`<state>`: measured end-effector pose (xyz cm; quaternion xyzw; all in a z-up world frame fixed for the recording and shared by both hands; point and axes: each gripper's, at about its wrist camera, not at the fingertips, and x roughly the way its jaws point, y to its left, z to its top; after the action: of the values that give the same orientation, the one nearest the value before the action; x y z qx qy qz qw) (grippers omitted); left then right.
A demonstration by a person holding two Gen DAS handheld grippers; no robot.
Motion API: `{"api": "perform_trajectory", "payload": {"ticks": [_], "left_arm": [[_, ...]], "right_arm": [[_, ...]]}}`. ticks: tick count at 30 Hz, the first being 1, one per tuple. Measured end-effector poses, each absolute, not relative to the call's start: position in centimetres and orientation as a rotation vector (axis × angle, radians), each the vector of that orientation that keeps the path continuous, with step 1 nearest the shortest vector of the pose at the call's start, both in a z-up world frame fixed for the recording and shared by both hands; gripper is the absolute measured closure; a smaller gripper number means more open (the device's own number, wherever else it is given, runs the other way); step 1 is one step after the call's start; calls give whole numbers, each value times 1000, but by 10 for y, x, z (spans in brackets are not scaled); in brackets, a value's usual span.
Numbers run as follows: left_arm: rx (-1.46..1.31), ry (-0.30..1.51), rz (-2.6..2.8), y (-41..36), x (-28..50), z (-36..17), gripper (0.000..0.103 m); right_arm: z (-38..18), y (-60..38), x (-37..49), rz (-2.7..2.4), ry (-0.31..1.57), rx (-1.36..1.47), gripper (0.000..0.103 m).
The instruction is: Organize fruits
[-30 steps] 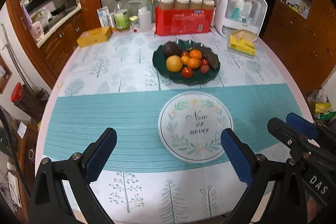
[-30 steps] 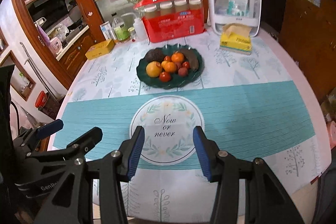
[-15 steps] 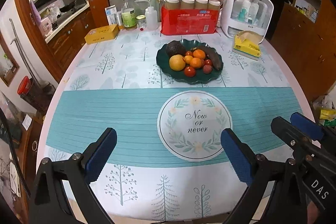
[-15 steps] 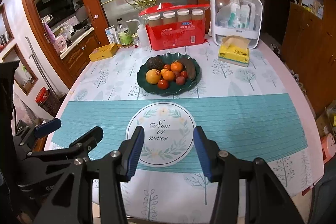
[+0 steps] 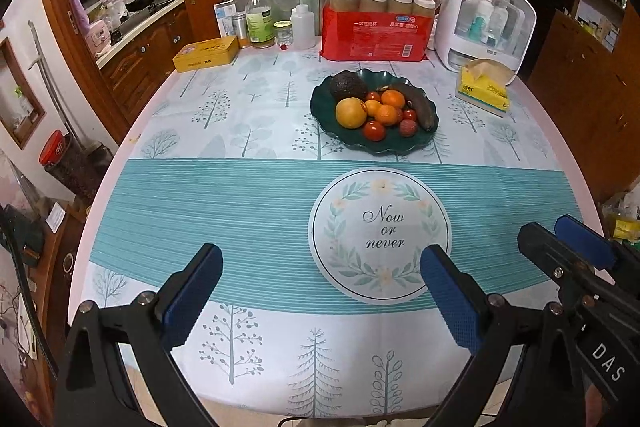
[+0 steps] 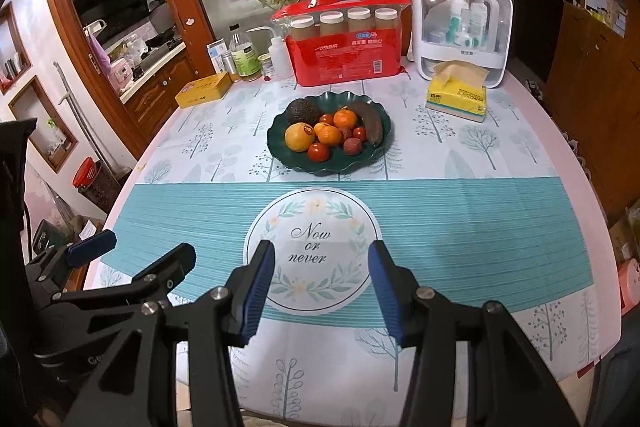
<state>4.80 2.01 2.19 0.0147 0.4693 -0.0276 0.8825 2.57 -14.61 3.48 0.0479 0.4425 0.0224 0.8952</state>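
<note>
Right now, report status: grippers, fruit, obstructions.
Left gripper open, empty; right gripper open, empty, both short of the dish. Fruit piled on green dish, untouched. Nothing in the way; round mat lies between.

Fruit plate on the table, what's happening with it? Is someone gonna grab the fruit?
A person holds two grippers over the near edge of the table. The left gripper and right gripper are both open and empty. The fruit is all piled on the green plate further back: an avocado, oranges, small red ones. Nothing has been picked up yet.
</note>
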Motion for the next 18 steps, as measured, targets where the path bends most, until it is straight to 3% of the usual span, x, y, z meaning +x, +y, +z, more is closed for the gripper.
{"api": "perform_trajectory", "payload": {"ticks": [18], "left_arm": [[28,990,-84,19,49,17,4]], "right_arm": [[29,-150,30,18,943,93,54]]}}
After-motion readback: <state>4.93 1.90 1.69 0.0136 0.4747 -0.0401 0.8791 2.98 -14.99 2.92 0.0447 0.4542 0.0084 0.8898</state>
